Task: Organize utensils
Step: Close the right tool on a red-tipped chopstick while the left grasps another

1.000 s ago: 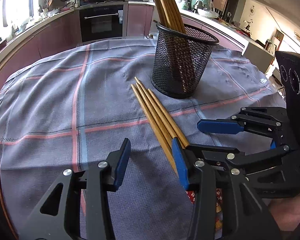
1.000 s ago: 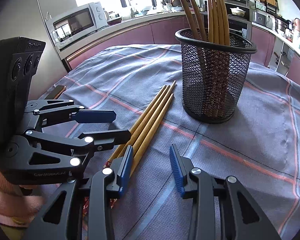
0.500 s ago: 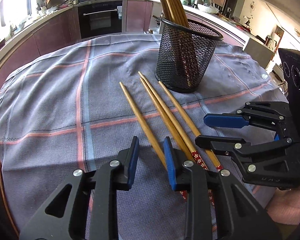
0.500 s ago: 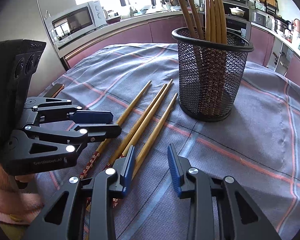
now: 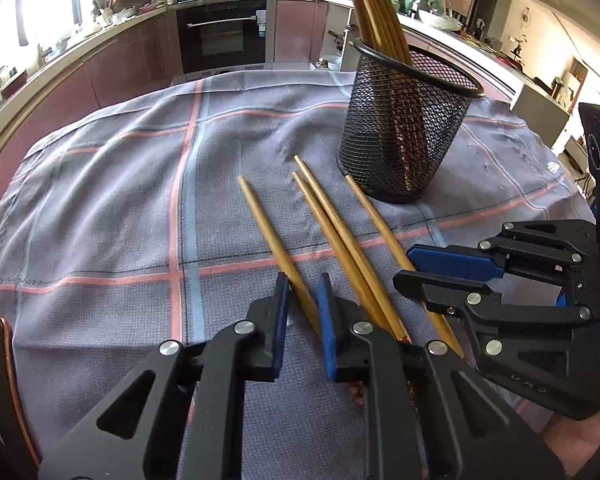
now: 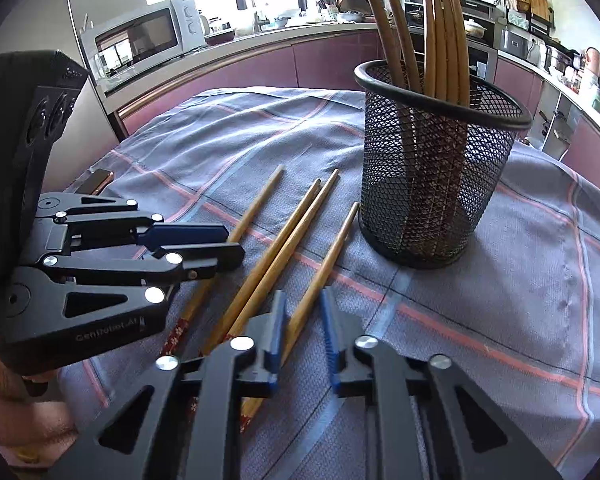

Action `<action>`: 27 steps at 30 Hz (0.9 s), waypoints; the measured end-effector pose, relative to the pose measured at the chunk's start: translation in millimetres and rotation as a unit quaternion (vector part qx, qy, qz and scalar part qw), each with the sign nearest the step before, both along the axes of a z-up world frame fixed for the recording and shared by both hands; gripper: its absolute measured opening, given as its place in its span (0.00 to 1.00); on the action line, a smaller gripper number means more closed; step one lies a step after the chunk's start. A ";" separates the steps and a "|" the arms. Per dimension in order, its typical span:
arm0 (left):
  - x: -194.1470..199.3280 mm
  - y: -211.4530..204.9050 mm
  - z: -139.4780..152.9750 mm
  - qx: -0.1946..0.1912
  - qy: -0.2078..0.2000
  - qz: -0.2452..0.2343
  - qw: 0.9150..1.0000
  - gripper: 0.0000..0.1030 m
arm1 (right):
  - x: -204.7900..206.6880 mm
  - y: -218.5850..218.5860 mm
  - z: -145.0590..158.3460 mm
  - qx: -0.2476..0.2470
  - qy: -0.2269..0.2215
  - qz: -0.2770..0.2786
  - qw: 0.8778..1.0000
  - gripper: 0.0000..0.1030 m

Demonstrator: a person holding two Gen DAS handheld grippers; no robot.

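Note:
Several wooden chopsticks lie on the plaid cloth in front of a black mesh holder [image 5: 404, 136] that holds more chopsticks upright. My left gripper [image 5: 303, 300] has its jaws narrowly apart around the leftmost chopstick [image 5: 266, 226]. My right gripper [image 6: 303, 318] has its jaws narrowly apart around the rightmost chopstick [image 6: 332, 252], which lies nearest the mesh holder [image 6: 428, 176]. A pair of chopsticks [image 5: 332, 228] lies between those two; the same pair [image 6: 288, 232] shows in the right wrist view. Each gripper shows in the other's view, the right one [image 5: 432, 268] and the left one [image 6: 224, 246].
The grey-blue plaid cloth [image 5: 120, 208] covers a round table. A phone-like object [image 6: 98, 180] lies at the table's left edge. Kitchen counters, an oven and a microwave [image 6: 144, 40] stand beyond the table.
The chopsticks have gone from a tight bundle to spread apart. Both grippers have narrowed their jaws, the left around the leftmost stick, the right around the rightmost one.

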State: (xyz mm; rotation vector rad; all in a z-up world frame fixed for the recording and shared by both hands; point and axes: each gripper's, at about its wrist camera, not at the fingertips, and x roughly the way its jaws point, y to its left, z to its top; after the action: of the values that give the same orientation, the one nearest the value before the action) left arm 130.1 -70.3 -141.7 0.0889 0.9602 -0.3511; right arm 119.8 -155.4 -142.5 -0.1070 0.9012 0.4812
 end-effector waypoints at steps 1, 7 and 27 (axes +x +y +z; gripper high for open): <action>-0.6 1.5 0.1 -0.002 0.001 0.003 1.000 0.13 | 0.2 -0.7 0.0 0.001 0.002 0.001 1.000 0.09; -3.5 8.4 0.0 -0.001 -0.001 0.012 1.000 0.09 | 0.3 -0.9 0.9 -0.004 0.003 0.009 1.000 0.08; -10.4 17.7 17.0 -0.025 -0.018 0.022 0.999 0.07 | -1.8 -16.2 19.7 0.033 -0.017 0.004 0.999 0.05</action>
State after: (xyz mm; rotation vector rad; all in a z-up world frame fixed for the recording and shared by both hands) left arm 119.8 -52.6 -124.7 0.0278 0.9162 -0.3310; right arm 118.1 -171.6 -122.8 -0.0584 0.8514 0.5152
